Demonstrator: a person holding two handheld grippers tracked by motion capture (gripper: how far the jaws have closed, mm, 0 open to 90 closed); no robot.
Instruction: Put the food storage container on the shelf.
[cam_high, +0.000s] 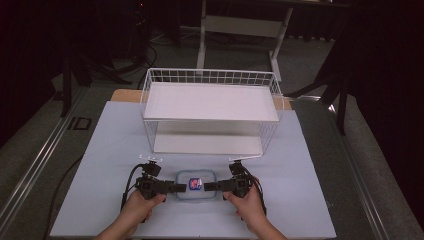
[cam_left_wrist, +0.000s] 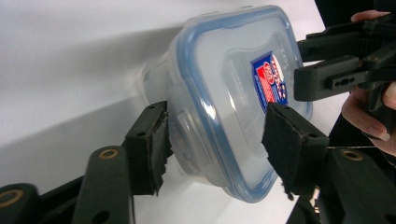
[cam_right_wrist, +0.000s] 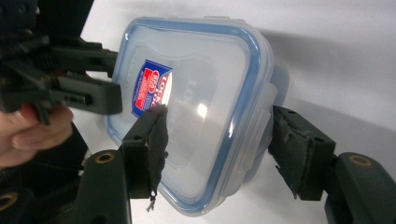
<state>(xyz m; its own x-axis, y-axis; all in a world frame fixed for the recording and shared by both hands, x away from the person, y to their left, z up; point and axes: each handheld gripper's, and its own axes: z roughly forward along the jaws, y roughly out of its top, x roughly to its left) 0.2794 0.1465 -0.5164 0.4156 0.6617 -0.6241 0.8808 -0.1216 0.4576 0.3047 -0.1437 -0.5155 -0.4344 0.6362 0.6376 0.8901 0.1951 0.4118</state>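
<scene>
Pale blue-grey tabletop (cam_high: 115, 150) under dim light, with grey floor around it and black curtains beyond. Nearest the person, two hands on the grippers, coming in from the bottom edge of the high view. Between them, at the near middle of the table, a clear plastic container (cam_high: 195, 185) with a blue-rimmed snap lid and a red and blue label (cam_left_wrist: 270, 78), lying flat on the surface. Left gripper (cam_high: 176, 188) closing in from the container's left end, jaws spread wide and straddling it: one pad (cam_left_wrist: 152, 147) beside the base wall, the other over the lid near the label; whether the pads actually press the plastic, cannot tell. Right gripper (cam_high: 208, 187) mirrored at the opposite end, jaws likewise wide apart, one pad (cam_right_wrist: 149, 149) over the lid, the other just off the side wall with a sliver of gap. Farther back, a white wire basket (cam_high: 150, 95) holding a flat white shelf board. Behind the table, white desk legs (cam_high: 202, 45) and dark stands on the floor.
</scene>
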